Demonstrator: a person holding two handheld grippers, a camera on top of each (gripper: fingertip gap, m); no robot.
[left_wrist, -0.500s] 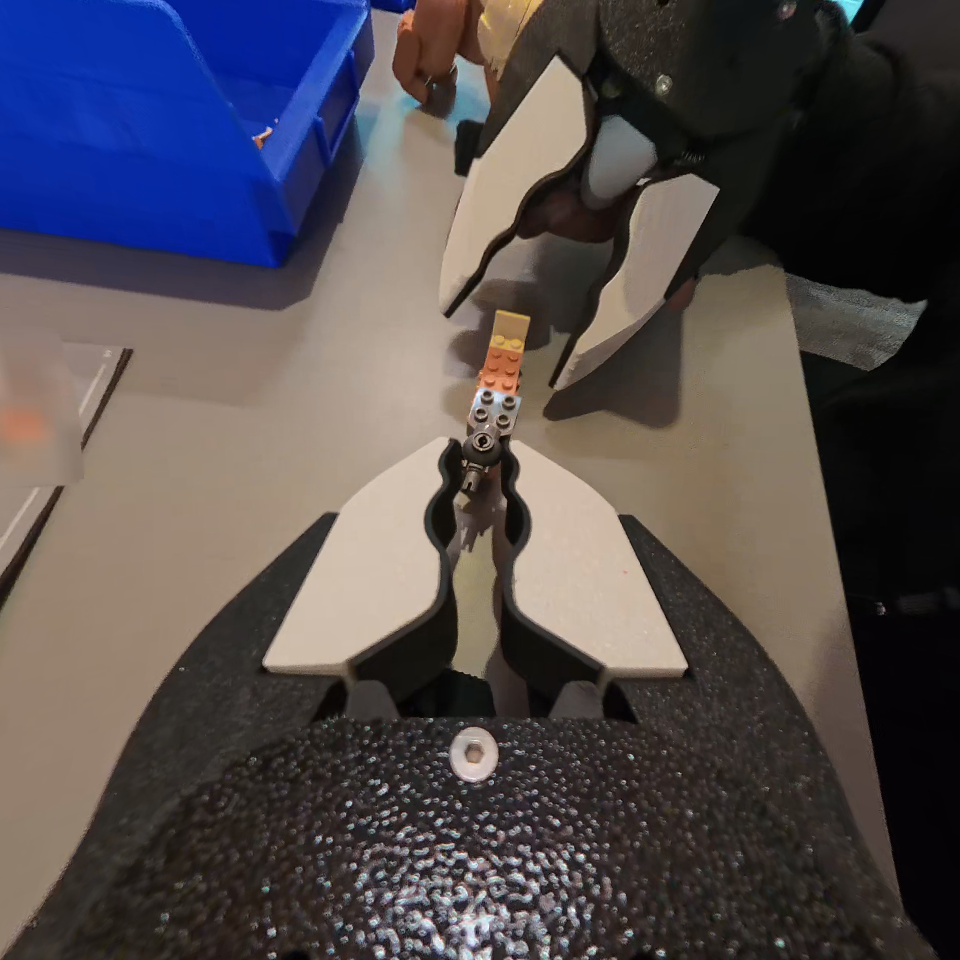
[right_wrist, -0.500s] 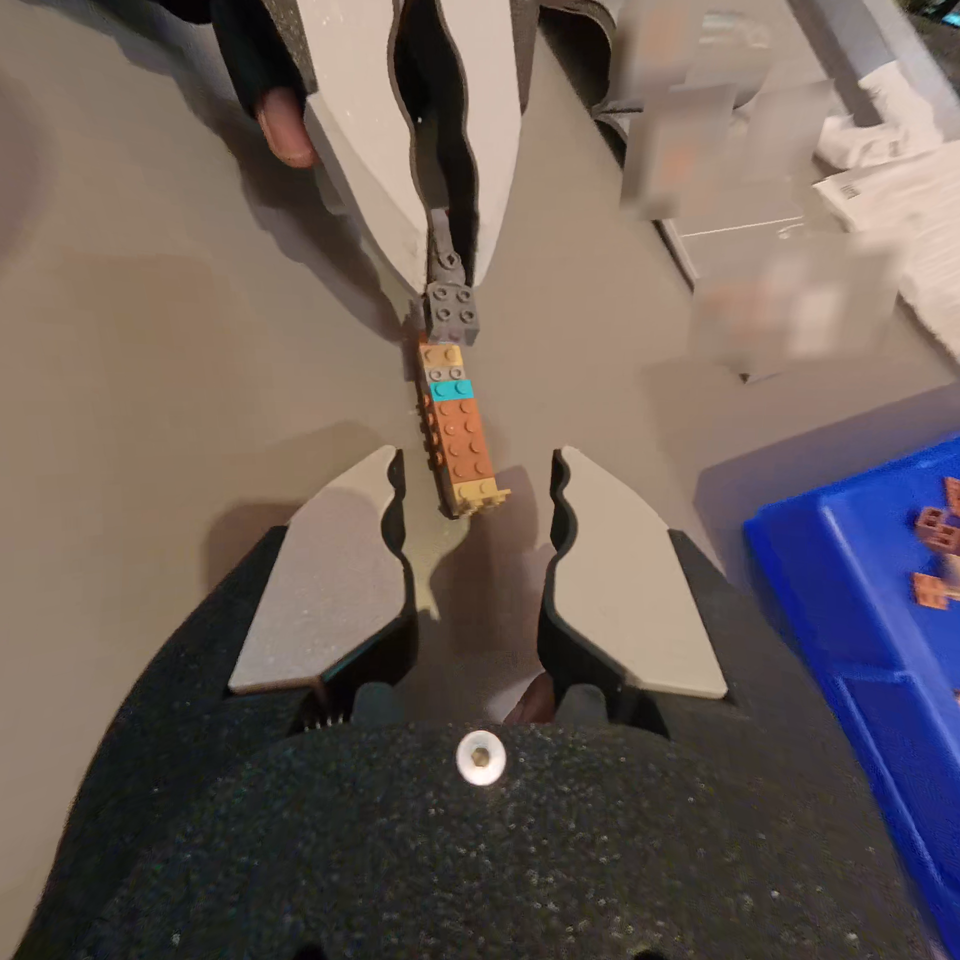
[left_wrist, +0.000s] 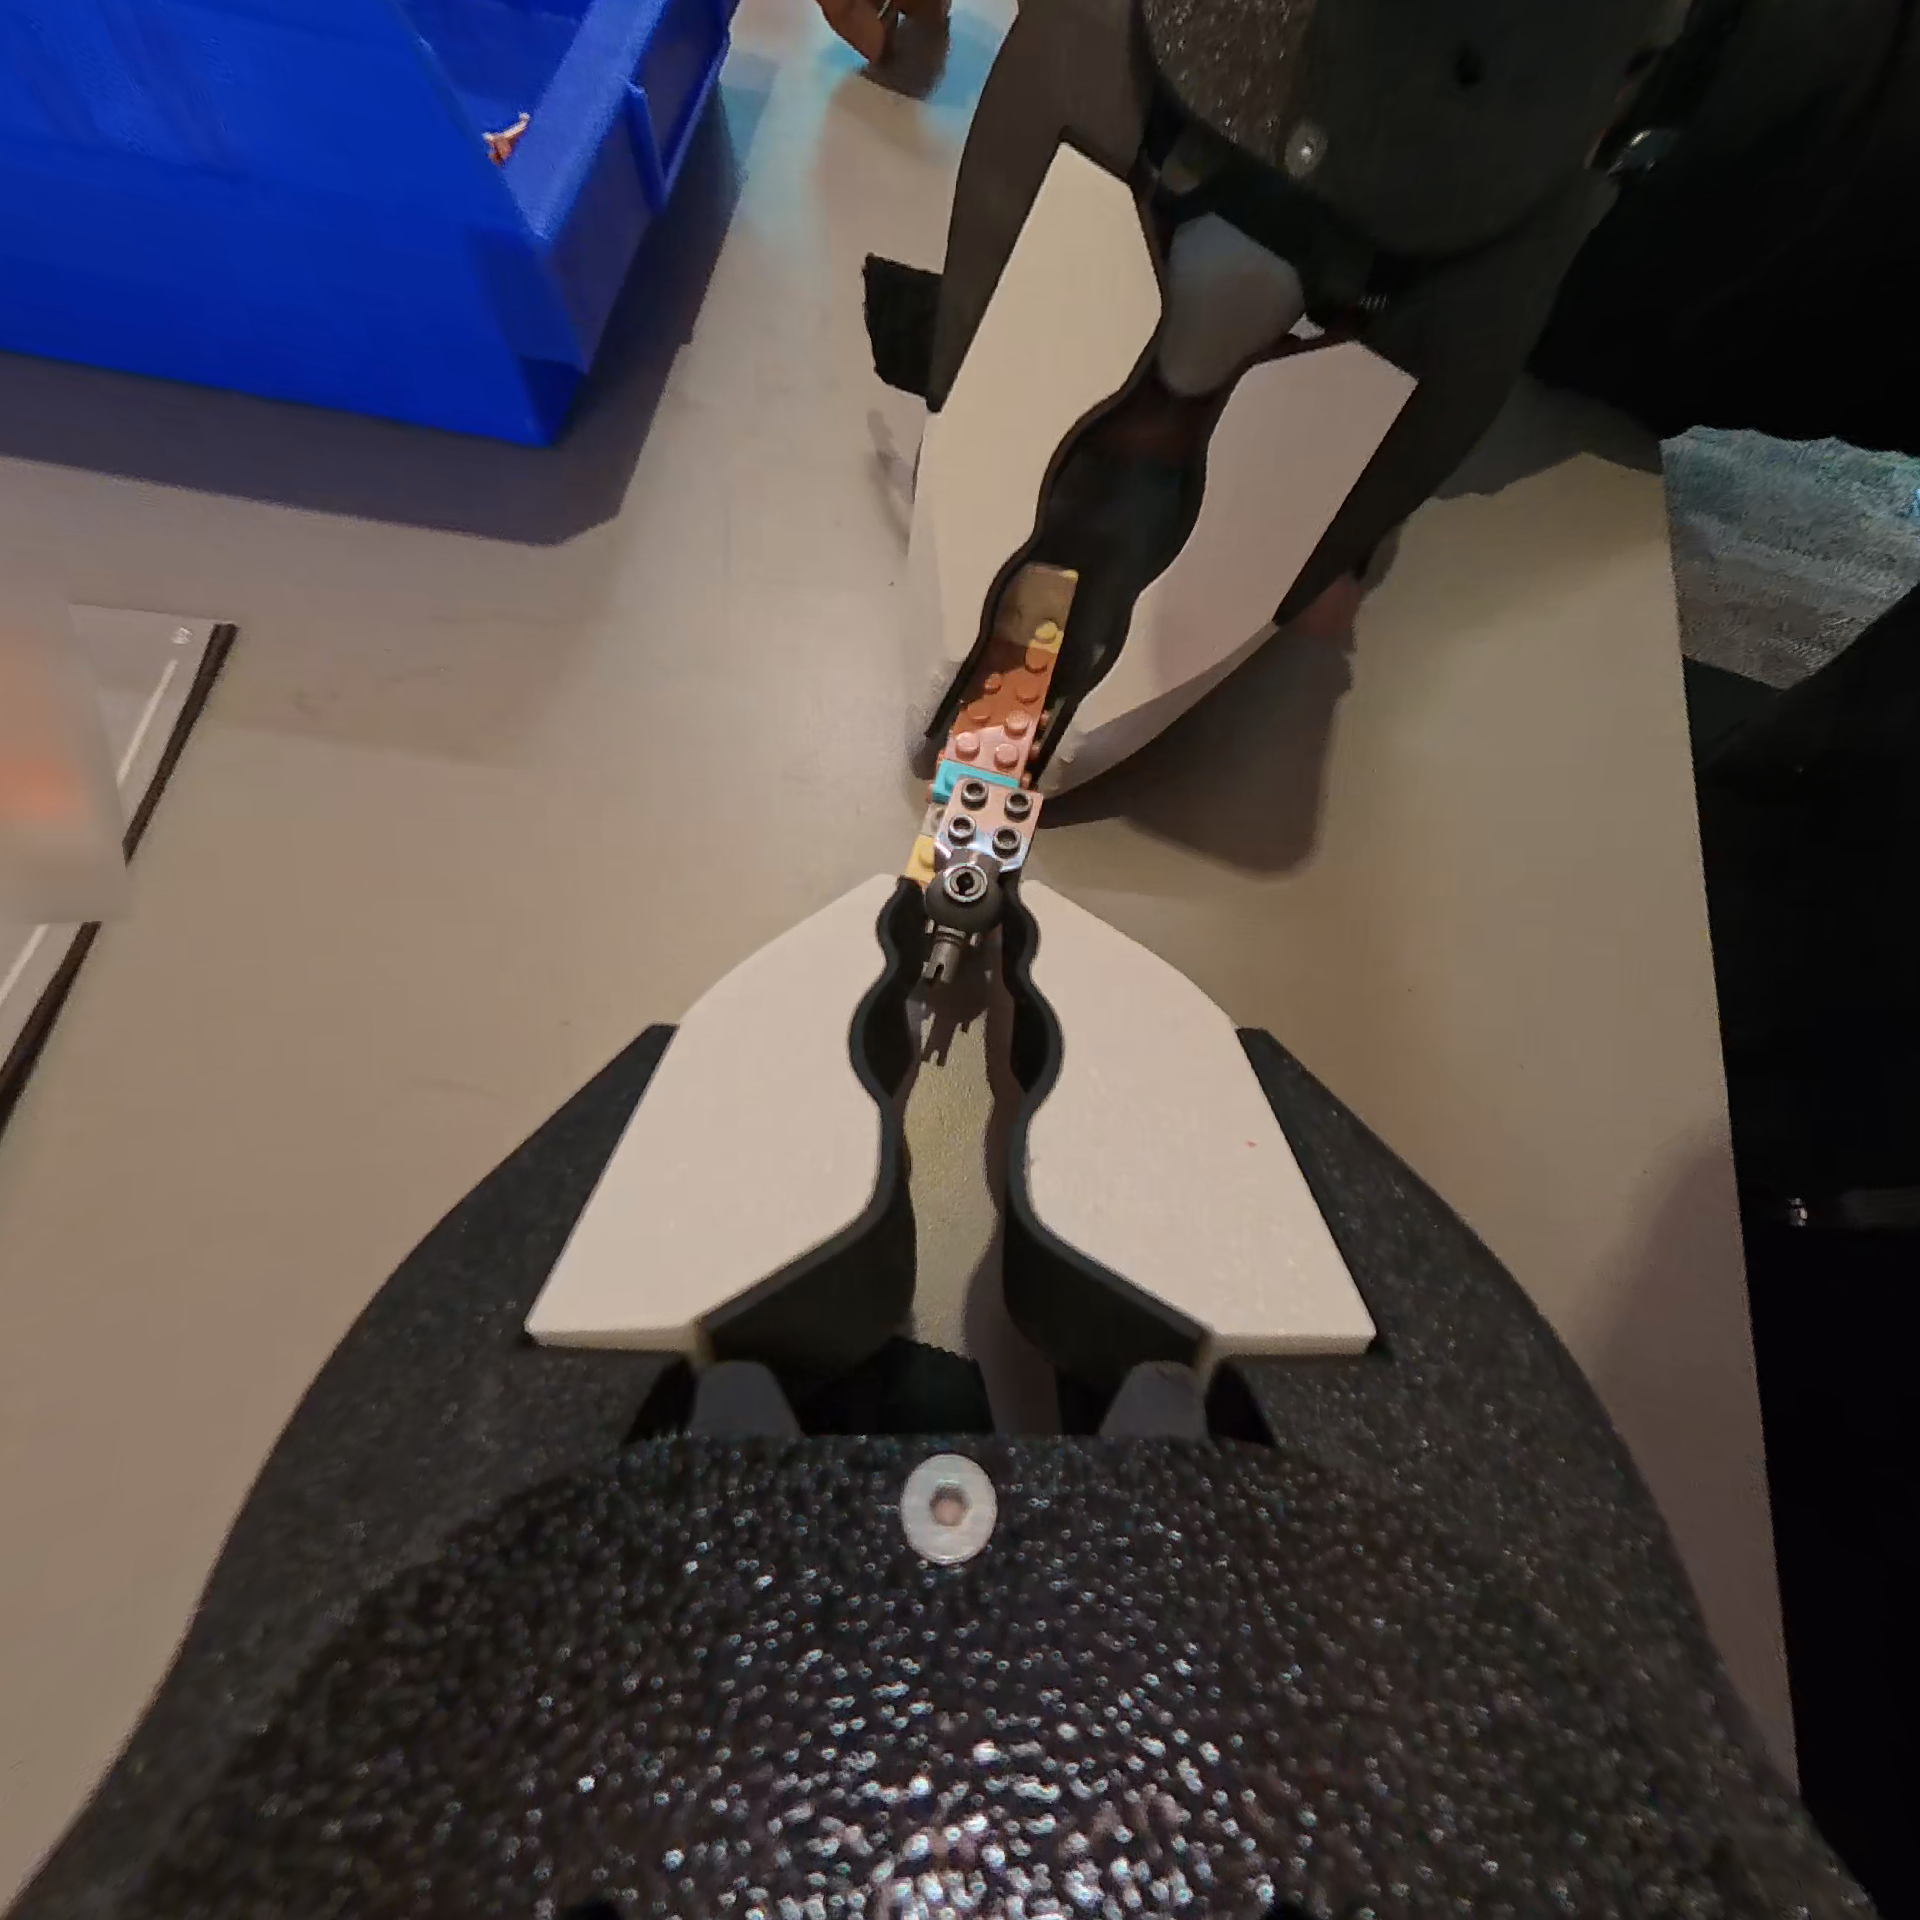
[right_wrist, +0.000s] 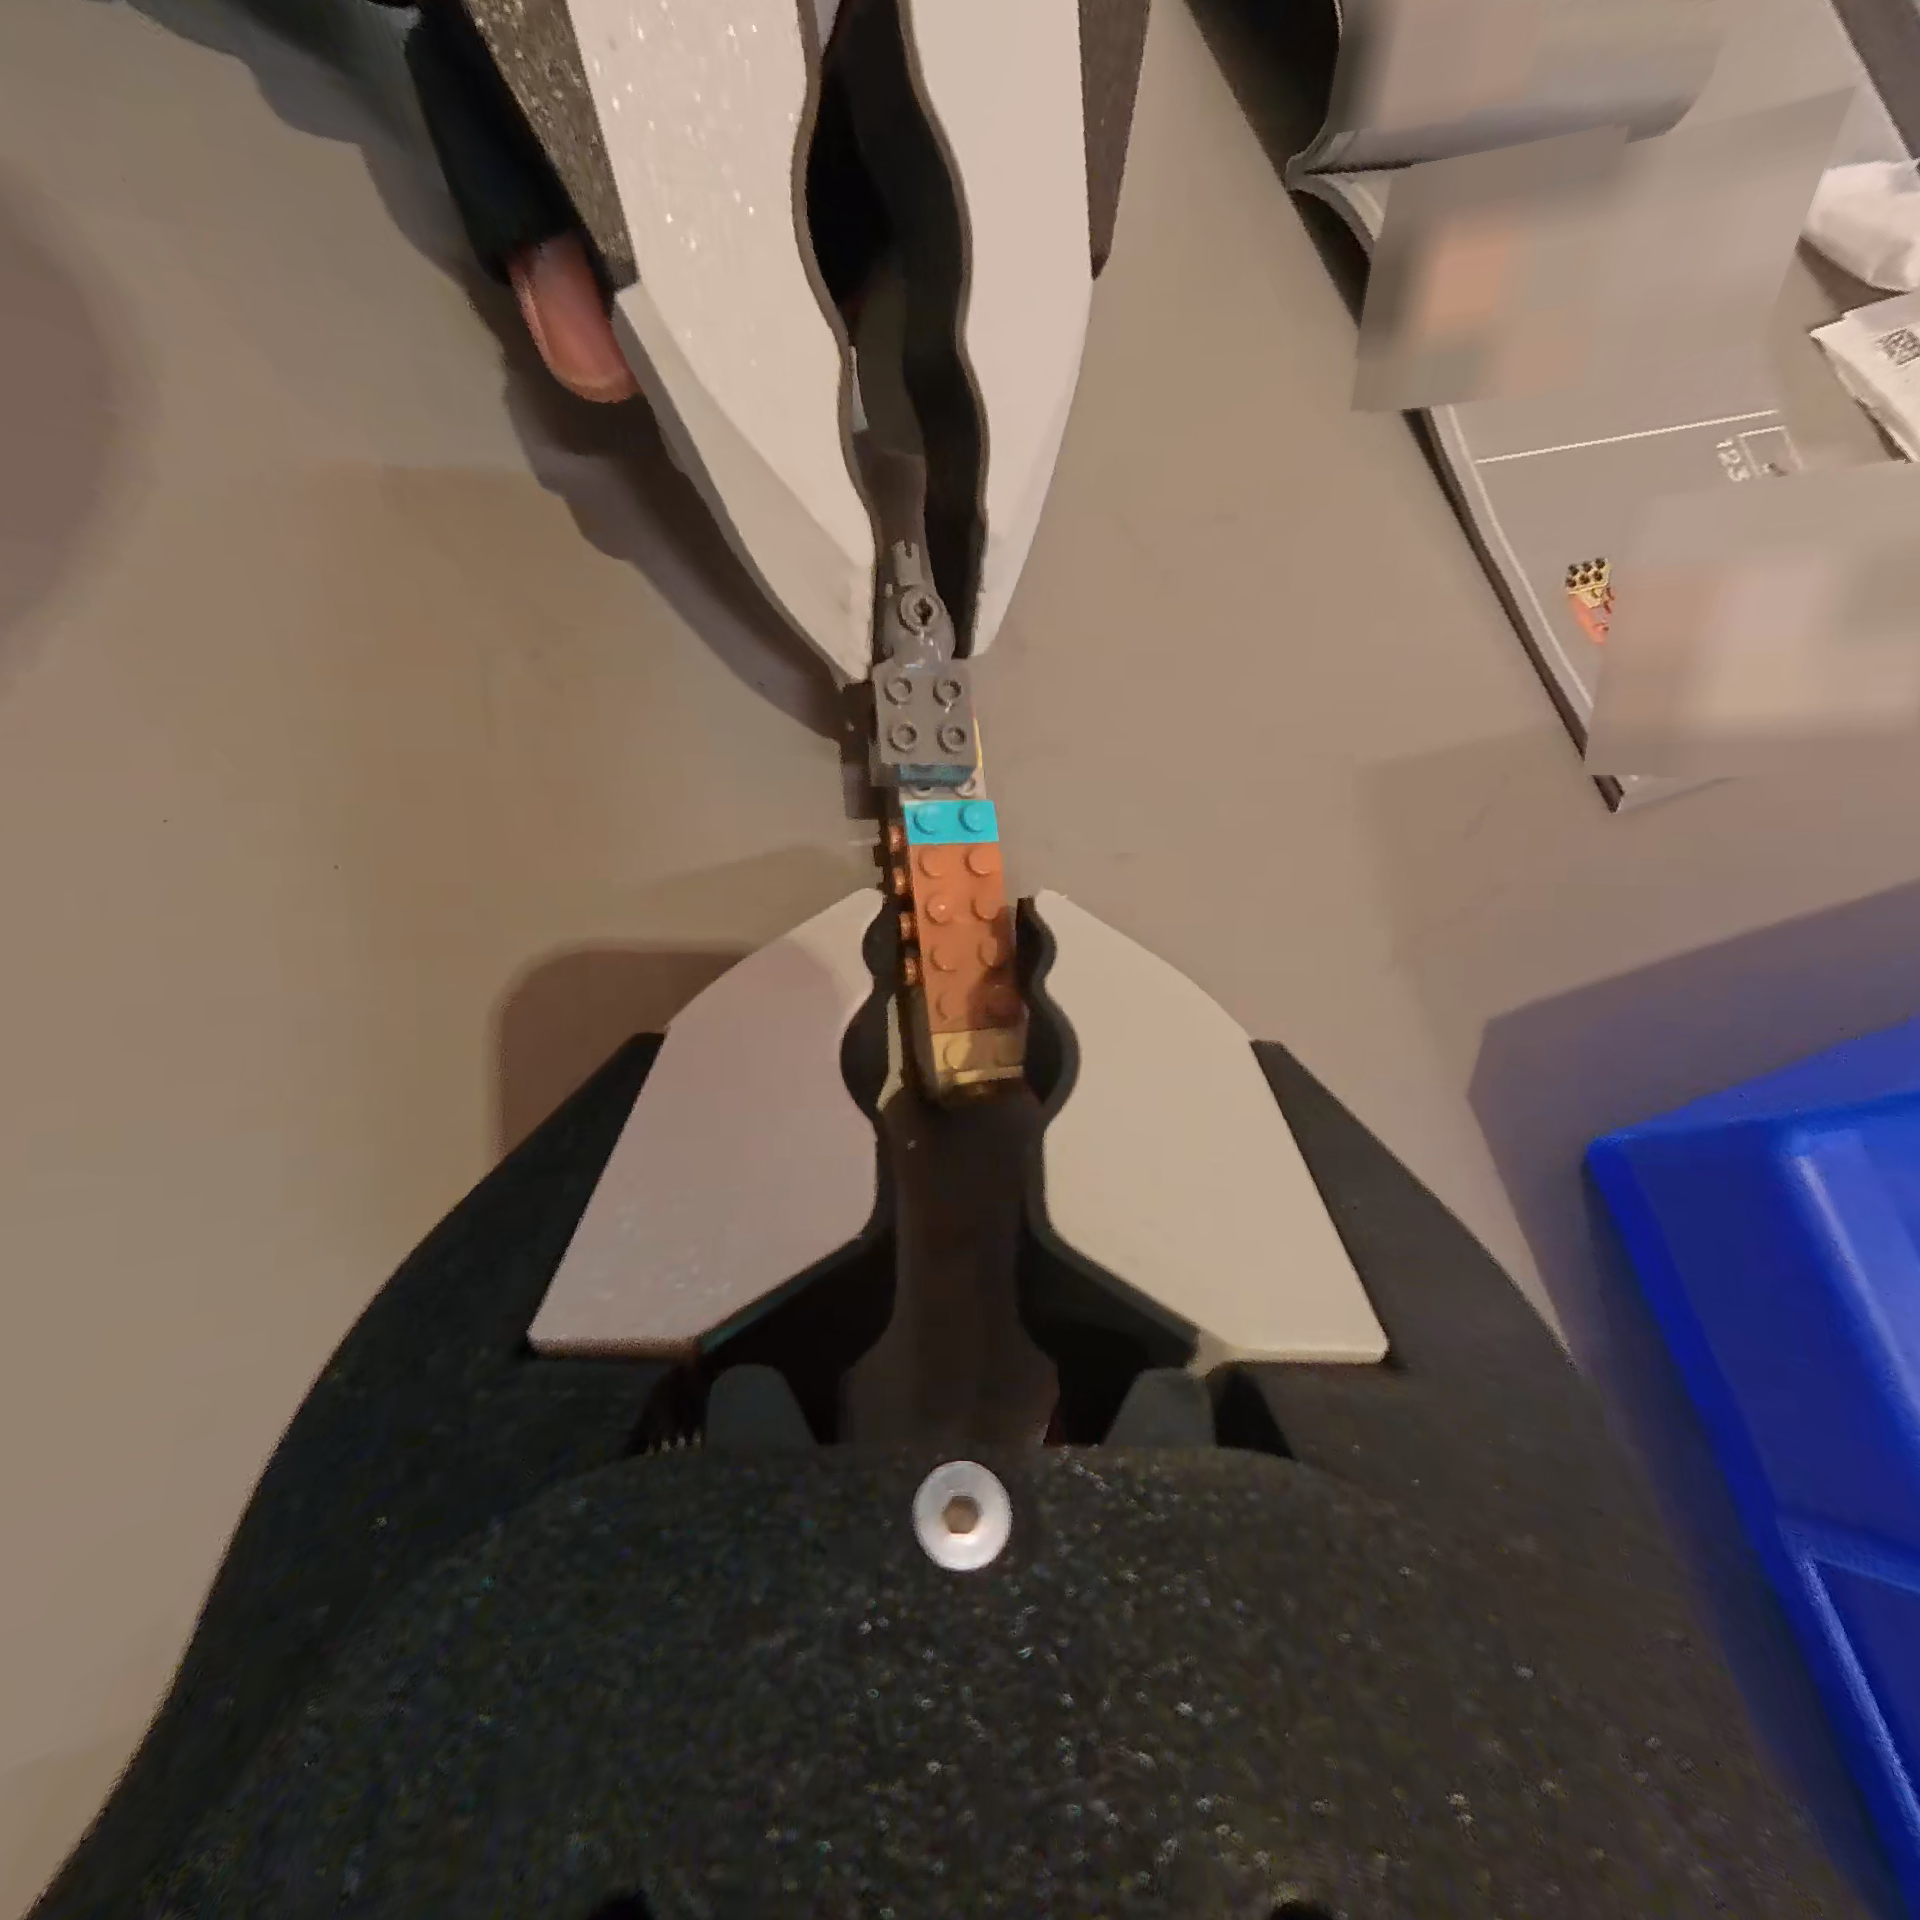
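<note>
Two grippers hold one brick stick (right_wrist: 956, 914) over the grey table (left_wrist: 416, 935). Its long side runs from 12 to 6 o'clock. The left gripper (left_wrist: 961, 914) pinches the dark grey ball piece (left_wrist: 964, 896). The right gripper (right_wrist: 951, 987) squeezes the orange and tan end, partly hidden between its fingers. A blue bin (left_wrist: 312, 187) is cut off at 11 o'clock.

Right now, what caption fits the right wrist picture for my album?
Right tongs pinch the orange end of a toy brick strip; left tongs grip its dark grey end.

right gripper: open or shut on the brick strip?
Shut on it: the right gripper has both fingers against the sides of the brick strip's orange-and-tan end.
</note>
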